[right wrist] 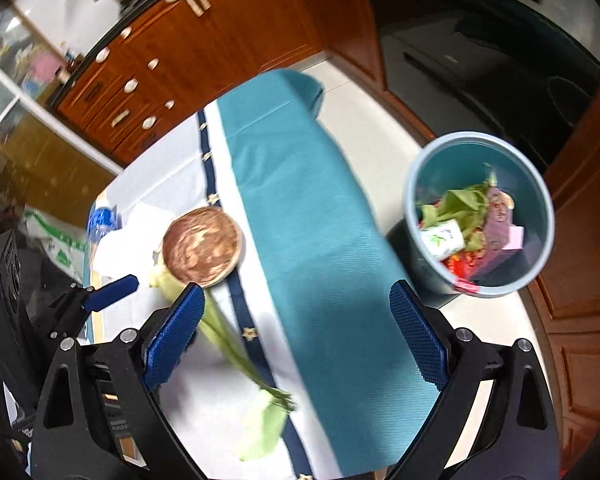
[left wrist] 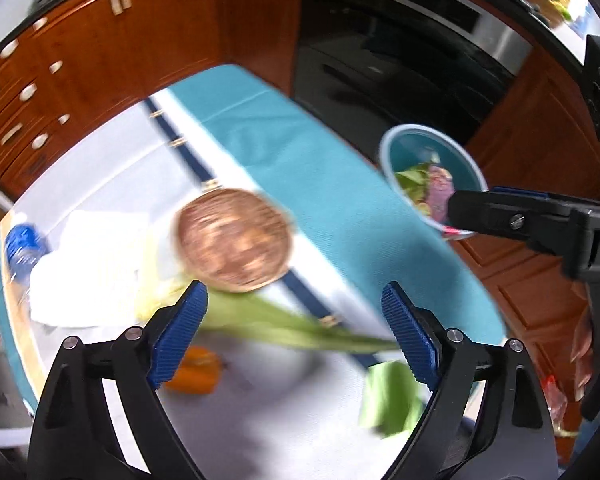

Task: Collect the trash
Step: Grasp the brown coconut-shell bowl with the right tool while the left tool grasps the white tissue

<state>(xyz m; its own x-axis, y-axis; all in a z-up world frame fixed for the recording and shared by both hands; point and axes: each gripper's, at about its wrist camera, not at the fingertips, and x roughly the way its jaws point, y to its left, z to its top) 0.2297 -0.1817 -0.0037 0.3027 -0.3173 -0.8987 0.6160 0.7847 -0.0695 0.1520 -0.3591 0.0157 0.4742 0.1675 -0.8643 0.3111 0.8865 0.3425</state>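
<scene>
My left gripper (left wrist: 298,322) hangs open over the table with nothing between its blue pads. Under it lie a long green vegetable stalk (left wrist: 300,330), a green leaf scrap (left wrist: 388,398) and an orange piece (left wrist: 198,370). A teal bin (left wrist: 416,148) stands on the floor beyond the table edge, with greens and wrappers inside. One of the right gripper's fingers (left wrist: 496,216) crosses the bin's rim in this view. My right gripper (right wrist: 298,334) is also open and holds nothing, above the stalk (right wrist: 228,340) and the teal runner (right wrist: 308,200). The bin (right wrist: 460,164) sits at its right.
A round wooden disc (right wrist: 202,246), white paper (right wrist: 128,236) and a blue-capped bottle (right wrist: 102,220) lie on the white cloth. One of the left gripper's fingers (right wrist: 114,290) shows at the left. Wooden cabinets (right wrist: 204,48) and a dark oven (left wrist: 400,52) ring the table.
</scene>
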